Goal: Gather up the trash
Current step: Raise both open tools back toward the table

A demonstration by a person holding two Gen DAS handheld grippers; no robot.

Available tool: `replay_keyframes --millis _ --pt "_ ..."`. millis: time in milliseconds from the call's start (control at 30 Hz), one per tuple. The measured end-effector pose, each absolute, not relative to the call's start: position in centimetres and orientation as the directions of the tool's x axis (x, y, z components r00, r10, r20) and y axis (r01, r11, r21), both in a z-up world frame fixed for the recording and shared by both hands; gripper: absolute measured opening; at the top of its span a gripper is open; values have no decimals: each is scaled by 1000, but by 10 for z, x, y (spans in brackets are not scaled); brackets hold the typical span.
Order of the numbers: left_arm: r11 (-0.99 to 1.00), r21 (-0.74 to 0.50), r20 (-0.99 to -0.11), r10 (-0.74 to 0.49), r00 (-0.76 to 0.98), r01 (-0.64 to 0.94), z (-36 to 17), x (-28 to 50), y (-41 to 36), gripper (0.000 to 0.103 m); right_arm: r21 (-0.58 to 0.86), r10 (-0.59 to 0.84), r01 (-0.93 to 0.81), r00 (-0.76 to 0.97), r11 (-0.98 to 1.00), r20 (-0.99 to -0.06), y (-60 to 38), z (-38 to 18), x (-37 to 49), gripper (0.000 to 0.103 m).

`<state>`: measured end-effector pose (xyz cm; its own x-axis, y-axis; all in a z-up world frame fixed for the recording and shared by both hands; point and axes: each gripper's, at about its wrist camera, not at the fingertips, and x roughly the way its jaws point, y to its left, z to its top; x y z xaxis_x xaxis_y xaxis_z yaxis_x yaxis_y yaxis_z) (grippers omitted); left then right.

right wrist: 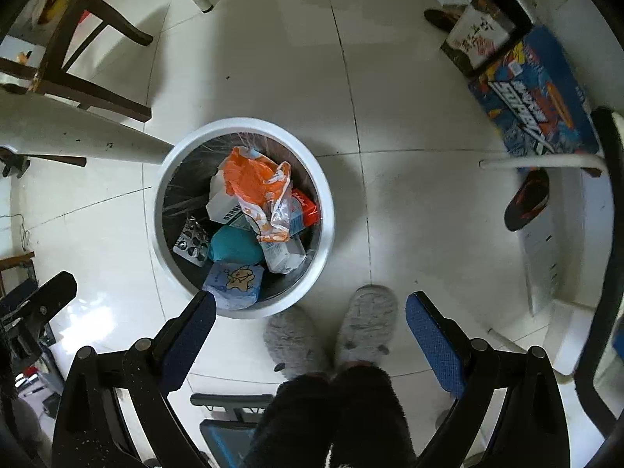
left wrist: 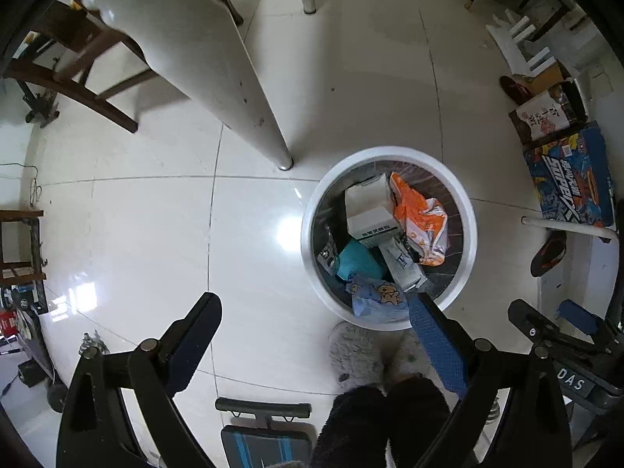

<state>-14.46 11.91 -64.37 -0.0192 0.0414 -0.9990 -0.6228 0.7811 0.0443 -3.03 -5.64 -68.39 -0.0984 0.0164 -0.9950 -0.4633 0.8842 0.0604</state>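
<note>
A round white trash bin [left wrist: 468, 210] stands on the tiled floor, also in the right wrist view [right wrist: 327, 210]. It holds an orange plastic bag [left wrist: 419, 214] [right wrist: 253, 187], a white box [left wrist: 368, 206], a teal lump [left wrist: 357, 259] [right wrist: 234, 245] and a blue bear-print packet [left wrist: 380, 296] [right wrist: 234, 280]. My left gripper [left wrist: 314, 314] is open and empty, high above the floor left of the bin. My right gripper [right wrist: 310, 312] is open and empty, above the bin's near right side.
A white table leg [left wrist: 249, 105] stands left of the bin. Wooden chairs [left wrist: 82, 78] [right wrist: 78, 74] are at the far left. Boxes, one blue [left wrist: 569, 179] [right wrist: 534, 93], line the right wall. The person's grey slippers [right wrist: 362, 327] are just below the bin.
</note>
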Motion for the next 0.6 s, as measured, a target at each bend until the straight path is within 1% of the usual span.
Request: replay_keyframes --millis 233,367,600 --pt "778 57 -997 79 8 -625 -601 -149 112 98 31 -2 -496 -66 868 -998 -54 -640 -37 99" --pt "771 48 -997 80 21 -635 -573 -155 108 98 32 2 -512 -59 859 -998 -56 -611 -43 99" --pt "776 20 -997 64 48 -631 -508 -166 94 98 48 32 -528 -40 848 -999 -62 -536 -53 99"
